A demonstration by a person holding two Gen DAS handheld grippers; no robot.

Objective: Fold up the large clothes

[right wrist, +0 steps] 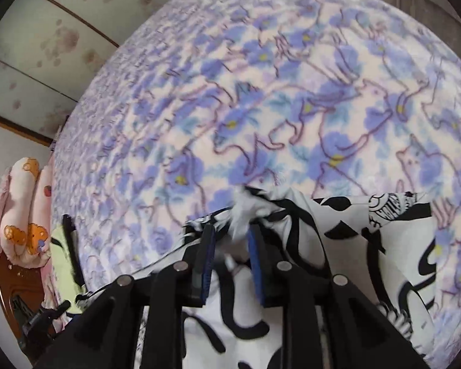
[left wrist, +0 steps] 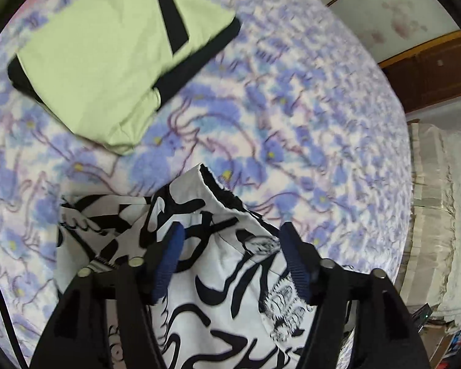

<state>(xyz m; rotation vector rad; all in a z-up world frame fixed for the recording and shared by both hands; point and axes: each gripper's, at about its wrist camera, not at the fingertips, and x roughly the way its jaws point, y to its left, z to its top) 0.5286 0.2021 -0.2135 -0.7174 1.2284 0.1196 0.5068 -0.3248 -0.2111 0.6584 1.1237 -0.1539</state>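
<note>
A white garment with bold black print (left wrist: 230,292) lies bunched on the blue-flowered blanket (left wrist: 292,123), right under my left gripper (left wrist: 232,230). That gripper stands open, its blue pads wide apart above the cloth and not pressing it. In the right wrist view the same printed garment (right wrist: 384,246) spreads to the right. My right gripper (right wrist: 232,227) has its jaws narrowly apart, with a blurred white bunch of the cloth at its tips, loose between the pads. A folded light-green garment with black trim (left wrist: 107,61) rests at the far left of the bed.
The flowered blanket (right wrist: 261,92) covers the whole bed. Cream bedding (left wrist: 436,215) is stacked beyond the bed's right edge, below a dark wooden cabinet (left wrist: 430,70). A pink pillow with bears (right wrist: 24,209) and the green garment's edge (right wrist: 63,264) sit at the left.
</note>
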